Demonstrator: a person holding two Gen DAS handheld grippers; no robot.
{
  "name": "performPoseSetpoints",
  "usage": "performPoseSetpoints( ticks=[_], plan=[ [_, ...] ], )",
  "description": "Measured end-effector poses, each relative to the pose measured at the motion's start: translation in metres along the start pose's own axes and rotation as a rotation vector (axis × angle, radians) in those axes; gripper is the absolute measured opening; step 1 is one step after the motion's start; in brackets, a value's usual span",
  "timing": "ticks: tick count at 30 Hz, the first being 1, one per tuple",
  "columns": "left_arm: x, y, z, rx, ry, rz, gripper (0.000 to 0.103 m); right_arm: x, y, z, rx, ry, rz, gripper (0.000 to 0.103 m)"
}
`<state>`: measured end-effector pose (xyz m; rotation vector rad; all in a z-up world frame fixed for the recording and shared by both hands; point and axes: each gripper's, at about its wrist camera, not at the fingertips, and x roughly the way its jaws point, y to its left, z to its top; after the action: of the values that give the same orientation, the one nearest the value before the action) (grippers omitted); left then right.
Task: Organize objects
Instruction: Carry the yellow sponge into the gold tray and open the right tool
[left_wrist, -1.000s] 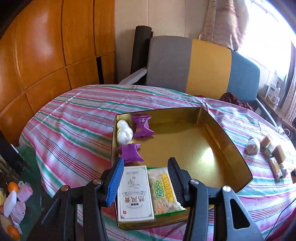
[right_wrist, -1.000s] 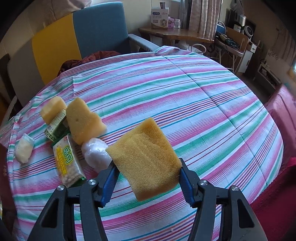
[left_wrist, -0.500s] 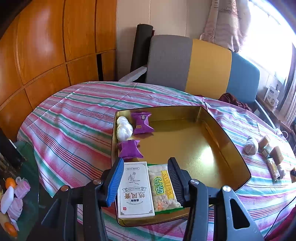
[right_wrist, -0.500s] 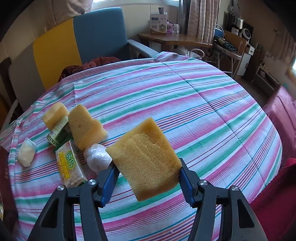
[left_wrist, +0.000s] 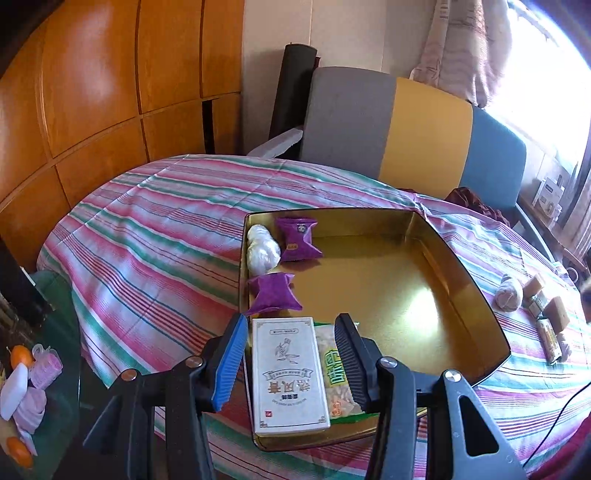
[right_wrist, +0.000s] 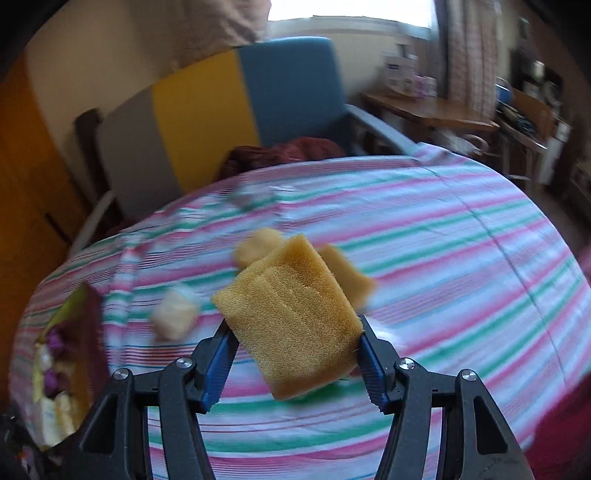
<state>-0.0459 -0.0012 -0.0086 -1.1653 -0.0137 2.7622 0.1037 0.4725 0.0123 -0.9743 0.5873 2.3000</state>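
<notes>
Our right tongs (right_wrist: 293, 352) are clamped on a yellow sponge (right_wrist: 291, 317), both pads pressed against its sides, and the sponge stands tilted in the centre of the blurred right wrist view, clear of the striped surface (right_wrist: 443, 236). Behind it, at mid-frame, we see two more yellow blocks (right_wrist: 354, 280) lying on the cloth, and a pale wrapped piece (right_wrist: 173, 314) sits to the left of centre. At the far left edge is the end of the gold tin (right_wrist: 88, 332), too smeared for us to tell what is in it.

Our left tongs (left_wrist: 290, 363) stand partly open with nothing gripped. In the left wrist view they hover low in the frame over the near end of the gold tin (left_wrist: 476, 295). Between the blades we see a white box (left_wrist: 288, 373) lying flat in the tin, with a green snack packet (left_wrist: 338, 380) just beside it on the right. Further up are two purple packets (left_wrist: 275, 293) and a white wrapped bundle (left_wrist: 260, 249) along the tin's left wall. The rest of the tin floor is bare gold. At the right edge, small snacks (left_wrist: 546, 317) lie on the striped cloth. A grey, yellow and blue chair (left_wrist: 406, 125) stands beyond, in the upper half.
</notes>
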Motion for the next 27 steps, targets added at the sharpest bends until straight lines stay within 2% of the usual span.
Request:
performPoseSetpoints(
  ticks=[6,10,15,19,22,25,27],
  plan=[
    [-0.003,0.018,0.003,-0.052,-0.008,-0.002,0.050,0.009,0.126,0.002,-0.159,0.061,0.237,0.062],
    [-0.004,0.043,0.005,-0.117,-0.012,0.019,0.050,0.029,0.227,-0.017,-0.292,0.157,0.391,0.062],
    [-0.002,0.072,0.002,-0.183,-0.008,0.051,0.049,0.073,0.326,-0.057,-0.395,0.290,0.462,0.062],
    [0.006,0.084,0.000,-0.213,0.009,0.055,0.049,0.112,0.379,-0.085,-0.408,0.394,0.459,0.063],
    [0.011,0.090,-0.002,-0.225,0.024,0.054,0.049,0.136,0.409,-0.103,-0.416,0.464,0.461,0.068],
    [0.016,0.092,-0.005,-0.237,0.042,0.052,0.049,0.151,0.421,-0.114,-0.409,0.545,0.514,0.070],
    [0.019,0.093,-0.006,-0.238,0.050,0.053,0.049,0.152,0.423,-0.119,-0.399,0.546,0.543,0.071]
  ],
)
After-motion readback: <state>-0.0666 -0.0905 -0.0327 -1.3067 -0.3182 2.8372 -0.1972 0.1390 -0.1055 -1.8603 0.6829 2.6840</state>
